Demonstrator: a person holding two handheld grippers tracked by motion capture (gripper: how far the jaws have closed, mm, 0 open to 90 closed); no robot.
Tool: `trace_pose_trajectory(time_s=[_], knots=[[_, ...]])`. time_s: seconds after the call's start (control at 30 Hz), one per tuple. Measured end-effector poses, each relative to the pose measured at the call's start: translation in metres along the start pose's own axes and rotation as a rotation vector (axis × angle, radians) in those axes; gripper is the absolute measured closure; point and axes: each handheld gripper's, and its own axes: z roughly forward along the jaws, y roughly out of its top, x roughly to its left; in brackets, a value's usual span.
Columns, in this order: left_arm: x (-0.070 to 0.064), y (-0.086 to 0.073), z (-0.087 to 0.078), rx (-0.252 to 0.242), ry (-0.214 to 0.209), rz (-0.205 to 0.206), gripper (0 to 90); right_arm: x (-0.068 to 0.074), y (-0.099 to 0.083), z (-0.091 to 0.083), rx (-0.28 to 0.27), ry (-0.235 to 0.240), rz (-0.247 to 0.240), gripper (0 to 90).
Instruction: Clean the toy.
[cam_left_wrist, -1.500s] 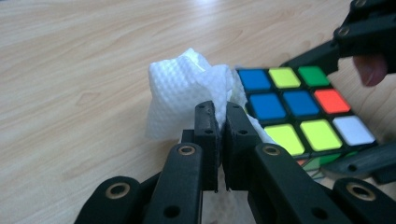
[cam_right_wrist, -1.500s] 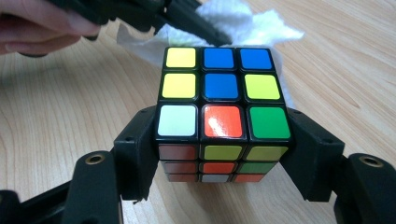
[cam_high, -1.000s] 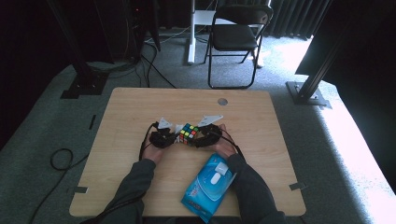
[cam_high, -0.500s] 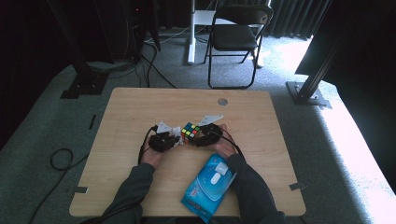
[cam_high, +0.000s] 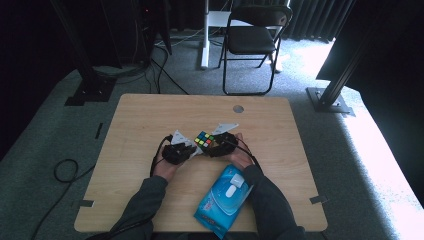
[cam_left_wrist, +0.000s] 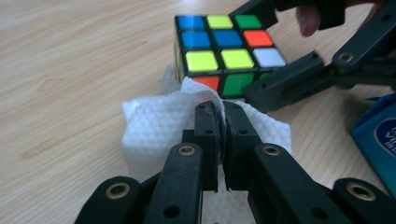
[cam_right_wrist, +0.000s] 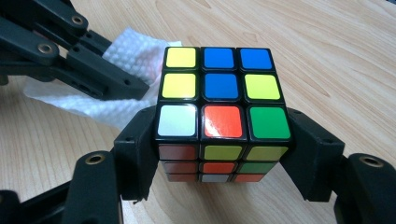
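A scrambled colour cube (cam_right_wrist: 219, 112) is clamped between the jaws of my right gripper (cam_right_wrist: 222, 149), just above the wooden table (cam_high: 150, 115). In the high view the cube (cam_high: 204, 139) sits at the table's middle, between both hands. My left gripper (cam_left_wrist: 221, 126) is shut on a folded white wipe (cam_left_wrist: 154, 126), which is pressed against the cube's (cam_left_wrist: 224, 51) lower side face. From the right gripper view the wipe (cam_right_wrist: 126, 56) shows at the cube's left, with the left gripper's jaws over it. The left gripper (cam_high: 192, 149) and right gripper (cam_high: 216, 145) nearly meet in the high view.
A blue pack of wet wipes (cam_high: 224, 199) lies near the table's front edge, between the person's forearms. A round cable hole (cam_high: 238, 108) is at the back of the table. A black folding chair (cam_high: 252, 40) stands beyond the table.
Both grippers and the cube stay at the same spot; the hands shift only slightly, with the wipe kept against the cube.
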Motion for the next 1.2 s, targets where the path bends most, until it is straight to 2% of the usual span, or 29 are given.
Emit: trace_pose_trajectory(time_s=[0.37, 1.2], knots=[[-0.004, 0.005, -0.004, -0.021, -0.016, 0.016, 85.9, 0.0, 0.0, 0.0, 0.002, -0.004, 0.0, 34.3], [-0.022, 0.0, 0.016, 0.047, -0.033, 0.083, 85.9, -0.002, 0.001, -0.001, -0.01, -0.027, 0.025, 34.3]])
